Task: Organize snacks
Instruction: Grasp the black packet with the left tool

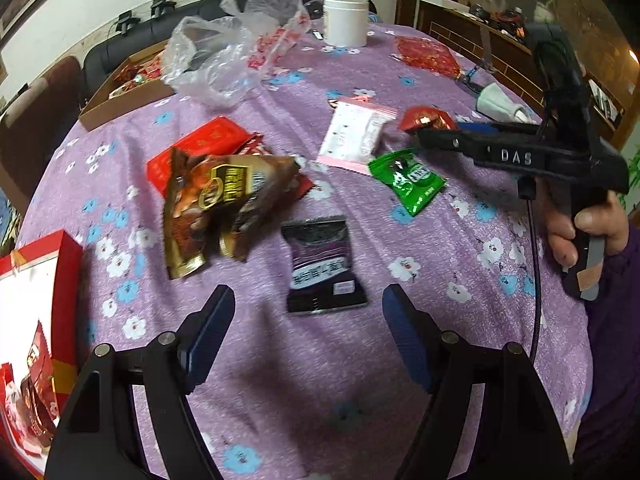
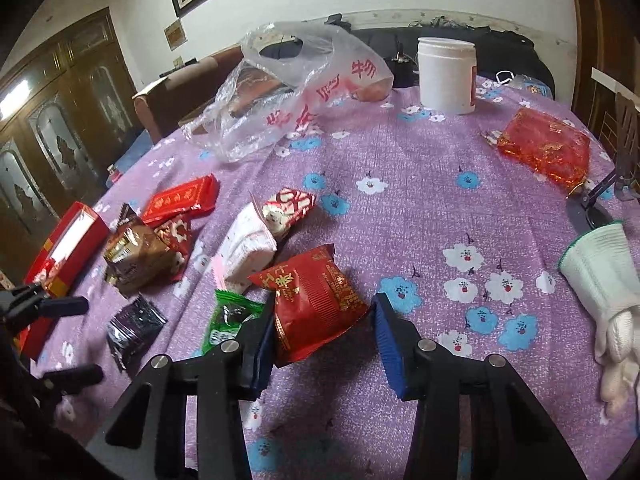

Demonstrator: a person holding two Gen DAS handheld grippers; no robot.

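Observation:
A red snack packet (image 2: pixel 316 304) lies on the purple flowered tablecloth (image 2: pixel 400 208) between the jaws of my right gripper (image 2: pixel 322 306). The left pad rests against it, while a sliver of cloth shows at the right pad. From the left wrist view, that right gripper (image 1: pixel 420 132) reaches over the red packet (image 1: pixel 428 118). My left gripper (image 1: pixel 308 294) stands open and holds nothing, with a dark purple packet (image 1: pixel 320 264) on the cloth just ahead of its tips. The left gripper (image 2: pixel 80 340) also shows at the edge of the right wrist view, beside the same purple packet (image 2: pixel 136 328).
Loose on the cloth are a brown-gold packet (image 1: pixel 224 204), flat red packets (image 1: pixel 200 148), a white-pink packet (image 1: pixel 356 132) and a green one (image 1: pixel 406 180). A red and white box (image 1: pixel 36 320) stands left. Farther off: plastic bag (image 2: pixel 296 88), white jar (image 2: pixel 446 76), red pouch (image 2: pixel 548 148), white glove (image 2: pixel 600 280).

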